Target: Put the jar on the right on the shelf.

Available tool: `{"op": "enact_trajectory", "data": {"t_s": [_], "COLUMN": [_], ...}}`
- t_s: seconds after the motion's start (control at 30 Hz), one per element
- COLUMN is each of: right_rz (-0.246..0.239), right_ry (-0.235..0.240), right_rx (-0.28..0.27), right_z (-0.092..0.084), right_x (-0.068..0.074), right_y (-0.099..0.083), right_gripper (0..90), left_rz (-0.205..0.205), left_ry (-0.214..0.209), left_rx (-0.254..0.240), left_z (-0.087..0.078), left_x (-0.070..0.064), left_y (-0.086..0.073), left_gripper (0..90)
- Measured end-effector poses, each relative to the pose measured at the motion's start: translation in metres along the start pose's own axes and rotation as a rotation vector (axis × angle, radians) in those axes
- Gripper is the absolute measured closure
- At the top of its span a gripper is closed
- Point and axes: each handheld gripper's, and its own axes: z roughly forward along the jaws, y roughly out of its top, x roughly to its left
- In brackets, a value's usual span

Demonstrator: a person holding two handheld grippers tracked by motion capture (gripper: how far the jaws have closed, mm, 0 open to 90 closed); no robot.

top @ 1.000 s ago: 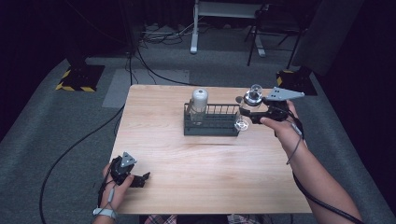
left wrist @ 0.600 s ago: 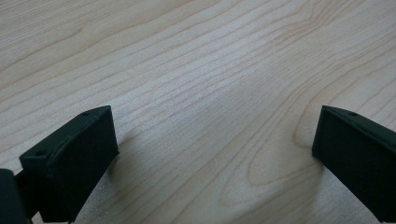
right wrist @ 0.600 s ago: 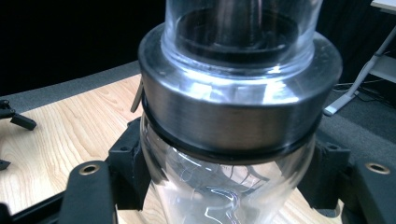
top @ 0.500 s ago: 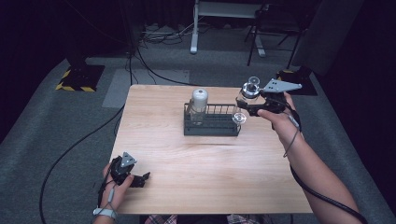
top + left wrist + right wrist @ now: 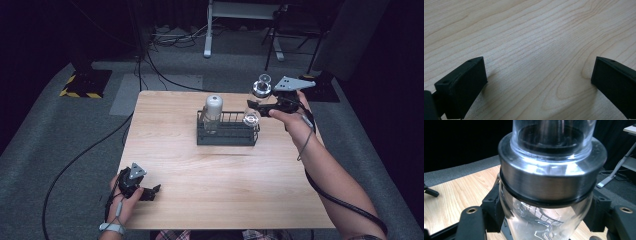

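A clear glass bottle (image 5: 261, 89) with a broad metal collar hangs tilted over the right end of a black wire rack (image 5: 227, 136). My right gripper (image 5: 256, 106) is shut on it just below the collar. In the right gripper view the bottle (image 5: 551, 177) stands close up, and my right gripper (image 5: 544, 220) presses it from both sides under the collar. A white-capped bottle (image 5: 212, 111) stands upright in the rack's left end. My left gripper (image 5: 150, 191) rests open at the table's near left corner. In its own view the left gripper (image 5: 536, 82) has bare wood between its jaws.
The wooden table (image 5: 225, 200) sits on grey carpet. Cables (image 5: 80, 160) trail across the floor at the left. A black and yellow floor stand (image 5: 85, 82) and metal legs (image 5: 207, 42) lie beyond the far edge. The person's right forearm (image 5: 330, 170) crosses the table's right side.
My right gripper has risen and shifted slightly left with the glass bottle, lifting its base higher over the rack's right end. The left gripper has stayed put.
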Motion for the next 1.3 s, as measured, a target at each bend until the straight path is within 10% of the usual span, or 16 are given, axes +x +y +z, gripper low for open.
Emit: {"op": "enact_trajectory", "data": {"t_s": [1.3], "right_rz": [0.042], "right_ry": [0.040], "right_rx": [0.044], "right_z": [0.067], "right_x": [-0.010], "right_y": [-0.022], "right_gripper": [31.5], "left_rz": [0.001], "left_ry": [-0.001], "left_rx": [0.001], "left_z": [0.000], "left_x": [0.000], "left_y": [0.000], "left_gripper": [0.0]}}
